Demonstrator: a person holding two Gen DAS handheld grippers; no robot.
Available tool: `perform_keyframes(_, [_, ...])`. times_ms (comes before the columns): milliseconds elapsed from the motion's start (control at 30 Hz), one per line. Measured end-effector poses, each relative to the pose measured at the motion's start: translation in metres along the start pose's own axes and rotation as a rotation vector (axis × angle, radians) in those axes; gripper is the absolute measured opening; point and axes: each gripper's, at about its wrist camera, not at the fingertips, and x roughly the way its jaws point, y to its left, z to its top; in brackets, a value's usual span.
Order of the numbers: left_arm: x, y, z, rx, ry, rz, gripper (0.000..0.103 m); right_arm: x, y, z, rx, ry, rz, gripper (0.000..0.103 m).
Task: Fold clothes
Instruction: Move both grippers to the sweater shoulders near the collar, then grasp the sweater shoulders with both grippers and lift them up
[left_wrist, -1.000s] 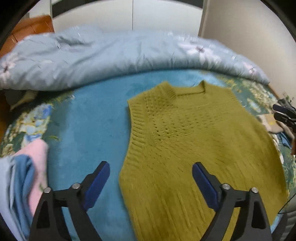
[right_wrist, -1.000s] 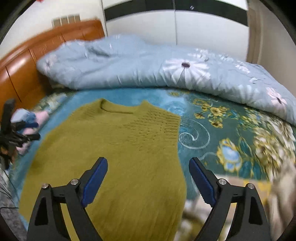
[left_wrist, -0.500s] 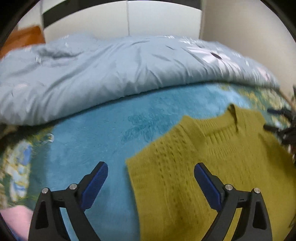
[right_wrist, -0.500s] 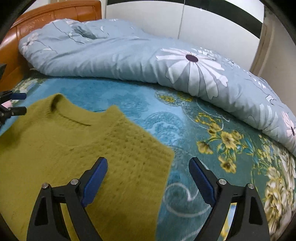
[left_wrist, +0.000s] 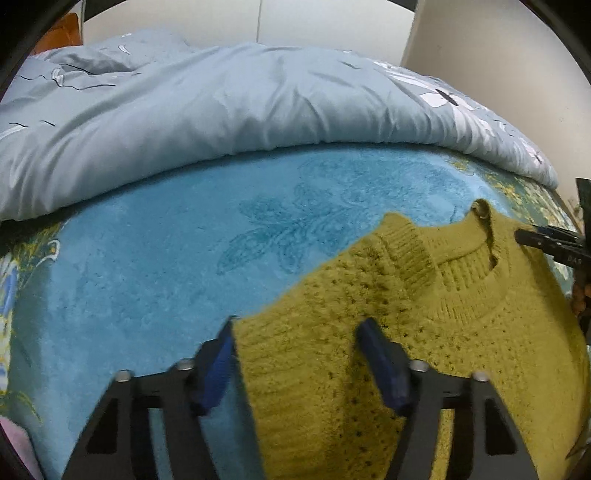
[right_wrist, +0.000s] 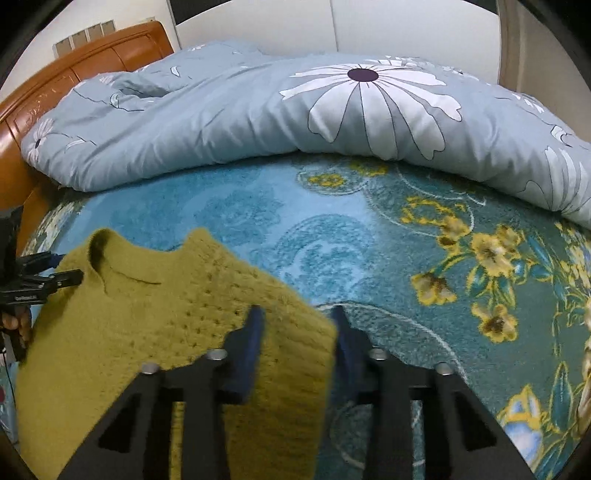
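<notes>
An olive-green knitted vest (left_wrist: 424, 332) lies flat on the blue floral bed cover, neck towards the duvet. My left gripper (left_wrist: 295, 343) straddles the vest's left shoulder corner, its jaws partly closed with knit between them and a gap still showing. My right gripper (right_wrist: 295, 332) straddles the vest's (right_wrist: 140, 332) right shoulder corner the same way, jaws narrower, blurred. Each gripper shows at the edge of the other view: the right one (left_wrist: 554, 243), the left one (right_wrist: 40, 284).
A rumpled light-blue duvet (right_wrist: 295, 122) with white daisies lies across the far side of the bed. A wooden headboard (right_wrist: 85, 74) stands at the far left. A blue floral blanket (left_wrist: 147, 258) covers the bed. Pink cloth (left_wrist: 14, 450) shows at the lower left.
Both grippers moved forward from the vest's hem area to its shoulder corners. Their jaws have narrowed from wide open around the corners.
</notes>
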Motion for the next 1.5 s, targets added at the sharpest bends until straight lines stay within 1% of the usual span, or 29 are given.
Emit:
perform_keyframes(33, [-0.001, -0.001, 0.0, -0.004, 0.0, -0.003, 0.034, -0.002, 0.0, 0.0, 0.002, -0.003, 0.003, 0.013])
perform_keyframes(67, [-0.003, -0.002, 0.0, -0.01, -0.002, -0.01, 0.026, -0.005, 0.001, 0.001, 0.004, -0.006, 0.006, 0.012])
perform_keyframes(100, [-0.007, -0.004, -0.001, -0.009, -0.011, -0.01, 0.023, -0.008, 0.001, 0.001, 0.006, -0.009, 0.009, 0.012])
perform_keyframes(167, [-0.02, -0.01, -0.003, 0.01, -0.044, 0.004, 0.02, -0.016, 0.002, 0.002, 0.017, -0.035, 0.018, 0.012])
perform_keyframes(233, [-0.032, -0.016, -0.005, 0.028, -0.076, 0.018, 0.02, -0.035, 0.005, 0.003, 0.017, -0.077, 0.024, 0.011])
perform_keyframes(300, [-0.05, -0.021, -0.005, 0.032, -0.113, 0.01, 0.02, -0.054, 0.011, 0.004, 0.0, -0.109, 0.034, 0.011])
perform_keyframes(400, [-0.09, -0.031, -0.009, 0.048, -0.184, -0.017, 0.02, -0.097, 0.029, -0.001, -0.056, -0.169, 0.048, 0.011])
perform_keyframes(500, [-0.137, -0.042, -0.02, 0.062, -0.259, -0.041, 0.02, -0.141, 0.048, -0.014, -0.094, -0.23, 0.059, 0.011])
perform_keyframes(567, [-0.171, -0.05, -0.035, 0.072, -0.313, -0.058, 0.02, -0.175, 0.06, -0.029, -0.123, -0.272, 0.067, 0.011])
perform_keyframes(667, [-0.212, -0.063, -0.064, 0.1, -0.381, -0.081, 0.02, -0.217, 0.076, -0.053, -0.166, -0.329, 0.076, 0.011])
perform_keyframes(700, [-0.225, -0.068, -0.074, 0.11, -0.403, -0.089, 0.02, -0.236, 0.083, -0.069, -0.183, -0.357, 0.084, 0.011])
perform_keyframes(767, [-0.25, -0.076, -0.095, 0.128, -0.448, -0.105, 0.02, -0.262, 0.094, -0.096, -0.211, -0.387, 0.097, 0.011])
perform_keyframes(867, [-0.276, -0.085, -0.146, 0.128, -0.487, -0.145, 0.022, -0.284, 0.104, -0.14, -0.237, -0.399, 0.103, 0.011])
perform_keyframes(967, [-0.281, -0.092, -0.194, 0.127, -0.489, -0.164, 0.024, -0.294, 0.106, -0.187, -0.238, -0.381, 0.113, 0.011])
perform_keyframes(1067, [-0.273, -0.1, -0.242, 0.136, -0.446, -0.152, 0.024, -0.295, 0.102, -0.233, -0.221, -0.34, 0.128, 0.011])
perform_keyframes(1100, [-0.27, -0.101, -0.258, 0.131, -0.429, -0.151, 0.024, -0.291, 0.101, -0.252, -0.208, -0.316, 0.139, 0.011])
perform_keyframes(1200, [-0.26, -0.103, -0.296, 0.107, -0.391, -0.151, 0.024, -0.283, 0.099, -0.291, -0.2, -0.265, 0.147, 0.011])
perform_keyframes(1367, [-0.244, -0.103, -0.347, 0.05, -0.33, -0.134, 0.027, -0.271, 0.098, -0.333, -0.214, -0.205, 0.132, 0.012])
perform_keyframes(1400, [-0.241, -0.104, -0.354, 0.044, -0.314, -0.122, 0.027, -0.269, 0.097, -0.341, -0.216, -0.188, 0.127, 0.012])
perform_keyframes(1500, [-0.235, -0.104, -0.367, 0.004, -0.283, -0.105, 0.03, -0.263, 0.096, -0.352, -0.21, -0.164, 0.11, 0.015])
